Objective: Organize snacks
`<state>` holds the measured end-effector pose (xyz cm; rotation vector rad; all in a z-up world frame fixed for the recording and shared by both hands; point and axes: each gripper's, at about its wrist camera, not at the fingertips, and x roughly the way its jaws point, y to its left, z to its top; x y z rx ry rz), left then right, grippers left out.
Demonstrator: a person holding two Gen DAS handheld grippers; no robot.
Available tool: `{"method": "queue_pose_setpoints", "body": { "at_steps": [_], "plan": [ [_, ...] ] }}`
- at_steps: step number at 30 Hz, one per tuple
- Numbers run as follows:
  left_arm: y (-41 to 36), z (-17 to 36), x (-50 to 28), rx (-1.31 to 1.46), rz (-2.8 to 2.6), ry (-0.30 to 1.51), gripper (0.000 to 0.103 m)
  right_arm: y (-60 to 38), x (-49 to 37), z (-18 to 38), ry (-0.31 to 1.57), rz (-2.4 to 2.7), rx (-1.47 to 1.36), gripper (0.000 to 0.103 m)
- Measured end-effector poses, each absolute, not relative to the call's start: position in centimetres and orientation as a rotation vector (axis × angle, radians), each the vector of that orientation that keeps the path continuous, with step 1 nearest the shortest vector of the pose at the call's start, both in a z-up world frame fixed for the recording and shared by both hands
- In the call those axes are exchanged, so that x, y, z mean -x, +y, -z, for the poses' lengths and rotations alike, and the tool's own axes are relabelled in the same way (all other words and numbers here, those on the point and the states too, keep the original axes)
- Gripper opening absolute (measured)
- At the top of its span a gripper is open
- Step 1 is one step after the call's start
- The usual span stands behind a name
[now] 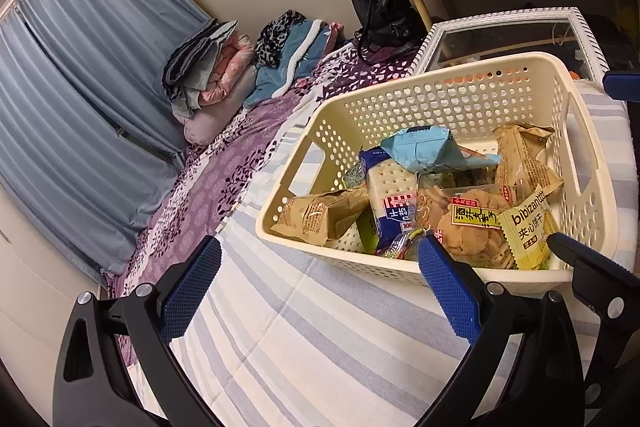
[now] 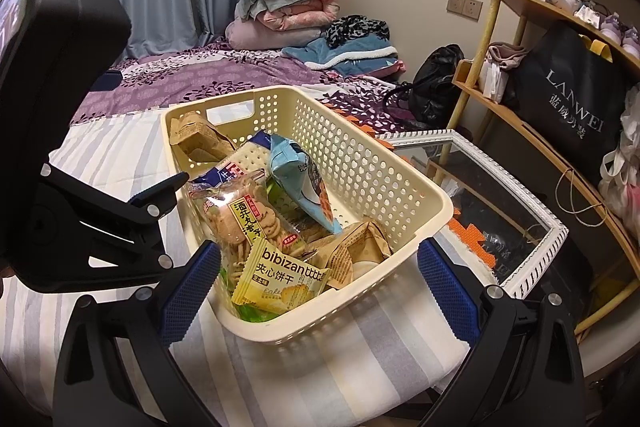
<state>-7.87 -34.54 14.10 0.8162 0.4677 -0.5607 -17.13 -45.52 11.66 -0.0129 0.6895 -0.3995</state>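
Green packet (image 2: 250,313) buried under bibizan packet (image 2: 280,279).

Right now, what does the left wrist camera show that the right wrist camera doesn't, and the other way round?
Only the left wrist view shows the open left tool from behind. Only the right wrist view shows the open right tool from behind and the left tool's bulky black body beside the basket. Both show the cream perforated plastic basket of snacks, with the yellow bibizan biscuit packet inside, on the striped bedding.

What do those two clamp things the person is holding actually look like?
Both match. The left gripper and right gripper each have curved black plastic arms with silver screw heads and two fingers faced with blue dimpled rubber pads. No cables, hands or sleeves show.
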Motion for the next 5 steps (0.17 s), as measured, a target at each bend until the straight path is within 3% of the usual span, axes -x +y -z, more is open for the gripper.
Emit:
{"method": "queue_pose_setpoints", "body": {
  "at_steps": [5],
  "plan": [
    [-33.4,-13.9,7.2,-0.783,0.547,0.507,0.1,-44.9,17.0,-11.8,0.691,0.385,0.018,0.098]
  ]
}}
